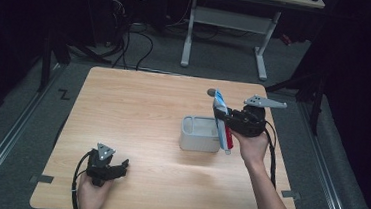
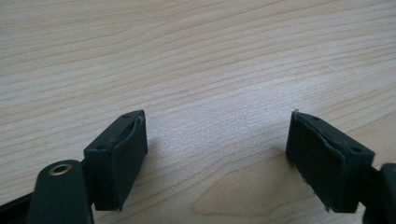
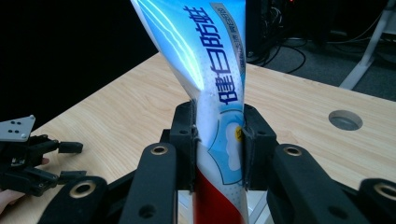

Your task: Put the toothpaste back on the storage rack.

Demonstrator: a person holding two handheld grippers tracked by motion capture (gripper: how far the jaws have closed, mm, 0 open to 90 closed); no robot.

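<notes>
My right gripper (image 1: 228, 119) is shut on a toothpaste tube (image 1: 221, 116), blue and white with a red end, held upright beside the right wall of a grey box (image 1: 199, 134). In the right gripper view the tube (image 3: 212, 79) rises between the two black pads (image 3: 186, 140), which pinch it at its middle. My left gripper (image 1: 121, 167) rests low near the table's front left, held by a hand. In the left gripper view its jaws stand wide apart over bare wood (image 2: 196, 70), nothing between the pads (image 2: 119, 158).
The wooden table (image 1: 138, 111) has a round cable hole (image 1: 211, 92) near its far edge, seen again as a hole (image 3: 345, 120) in the right gripper view. A white desk frame (image 1: 227, 32) and cables lie on the floor beyond.
</notes>
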